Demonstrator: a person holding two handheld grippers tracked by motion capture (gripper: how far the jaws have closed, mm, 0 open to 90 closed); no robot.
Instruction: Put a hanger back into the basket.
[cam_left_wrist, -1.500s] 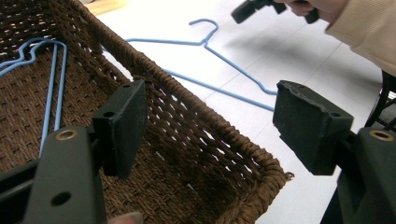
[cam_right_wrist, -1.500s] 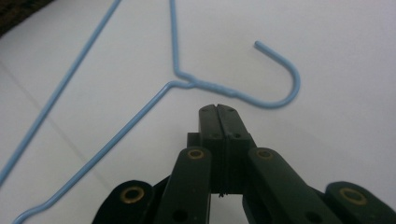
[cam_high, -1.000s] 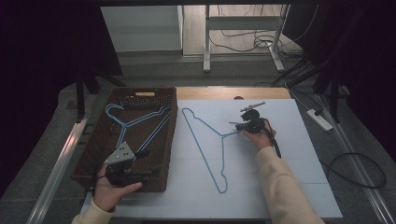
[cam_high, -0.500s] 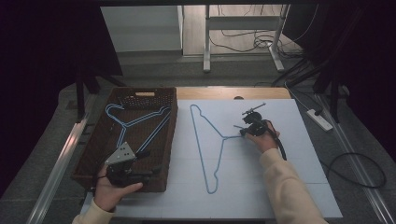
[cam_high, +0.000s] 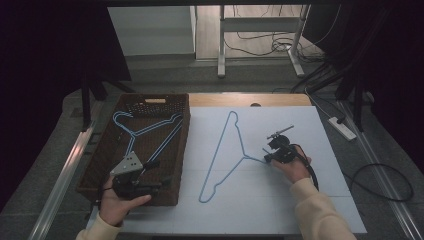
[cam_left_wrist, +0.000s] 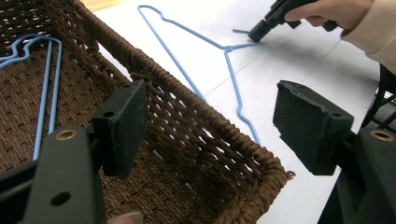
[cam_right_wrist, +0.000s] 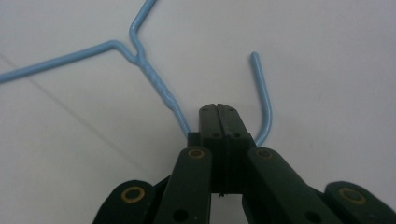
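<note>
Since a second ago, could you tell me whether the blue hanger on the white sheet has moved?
Yes. The blue hanger, held by the right gripper, has swung and slid rightward, away from the wicker basket.

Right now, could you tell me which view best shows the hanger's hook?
The right gripper view: the hook curves up close around the shut right gripper. The left gripper view shows it small and distant; in the high view it is barely visible.
</note>
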